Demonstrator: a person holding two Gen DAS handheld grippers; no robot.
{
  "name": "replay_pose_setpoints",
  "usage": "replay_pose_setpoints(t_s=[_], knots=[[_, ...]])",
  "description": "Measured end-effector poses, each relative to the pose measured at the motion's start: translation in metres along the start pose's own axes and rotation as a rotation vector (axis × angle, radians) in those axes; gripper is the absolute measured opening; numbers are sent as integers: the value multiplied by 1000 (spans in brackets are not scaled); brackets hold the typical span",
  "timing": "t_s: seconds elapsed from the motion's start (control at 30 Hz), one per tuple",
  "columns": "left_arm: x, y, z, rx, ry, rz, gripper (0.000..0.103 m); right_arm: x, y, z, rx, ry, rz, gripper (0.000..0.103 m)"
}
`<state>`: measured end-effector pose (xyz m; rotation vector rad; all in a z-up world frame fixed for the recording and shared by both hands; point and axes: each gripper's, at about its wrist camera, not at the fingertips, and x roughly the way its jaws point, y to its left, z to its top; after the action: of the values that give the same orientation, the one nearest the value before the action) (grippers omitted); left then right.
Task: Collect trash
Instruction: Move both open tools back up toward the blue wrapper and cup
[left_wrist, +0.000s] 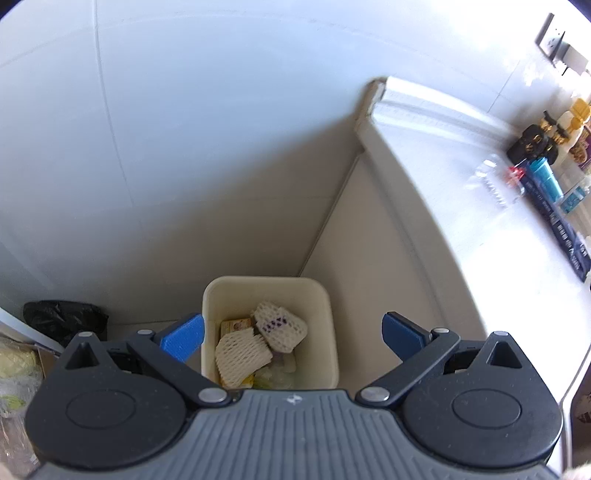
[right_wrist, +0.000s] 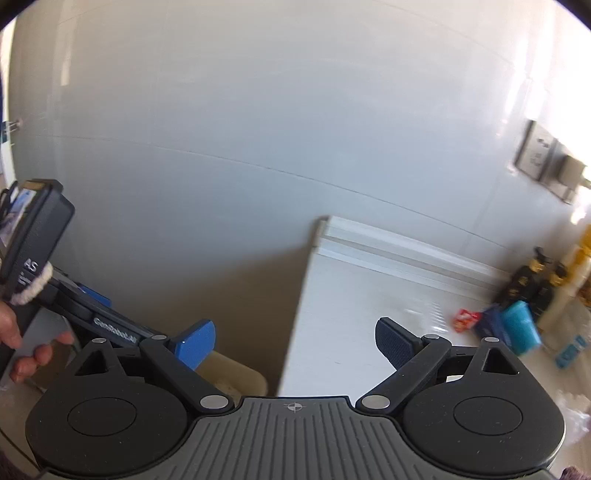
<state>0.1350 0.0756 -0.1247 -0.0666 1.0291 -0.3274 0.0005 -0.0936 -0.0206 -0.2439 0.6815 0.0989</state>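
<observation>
A cream trash bin (left_wrist: 266, 284) stands on the floor in the corner beside the counter. It holds two white foam fruit nets (left_wrist: 280, 326), yellow packaging and clear plastic. My left gripper (left_wrist: 293, 336) hangs above the bin, open, with nothing between its blue pads. My right gripper (right_wrist: 295, 341) is open and empty too, over the gap between the bin's rim (right_wrist: 240, 373) and the white counter (right_wrist: 369, 295). On the counter lie a red packet (right_wrist: 467, 319), a clear plastic bottle (left_wrist: 495, 184) and a blue cup (right_wrist: 521, 326).
A hand (right_wrist: 22, 343) holds the left device's body (right_wrist: 40, 229) at the left. Black pump bottles (left_wrist: 535, 142) and a dark blue box (left_wrist: 565, 229) stand along the counter's far side. A black bag (left_wrist: 64, 319) lies on the floor left of the bin. The tiled wall is close behind.
</observation>
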Motion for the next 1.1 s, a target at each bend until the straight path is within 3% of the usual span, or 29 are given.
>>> replay_pose_setpoints(t_s=[0.27,0.4,0.6,0.93,1.1], knots=[[-22,-41,21,19,-9,-32,102,-27,-44,-11,52,4,-103,97],[-26,-69,26,103,-38,-67,102,-35,-69,-23,99,-46,-191,101],[-10,-113,31,253,-49,-122,102,-22,-119,-48,276,-54,-263,102],[13,-187,53,421,-125,-246,102,14,-192,-72,326,-86,-347,102],[26,-227,69,460,-185,-309,102,28,-233,-90,433,-100,-392,102]])
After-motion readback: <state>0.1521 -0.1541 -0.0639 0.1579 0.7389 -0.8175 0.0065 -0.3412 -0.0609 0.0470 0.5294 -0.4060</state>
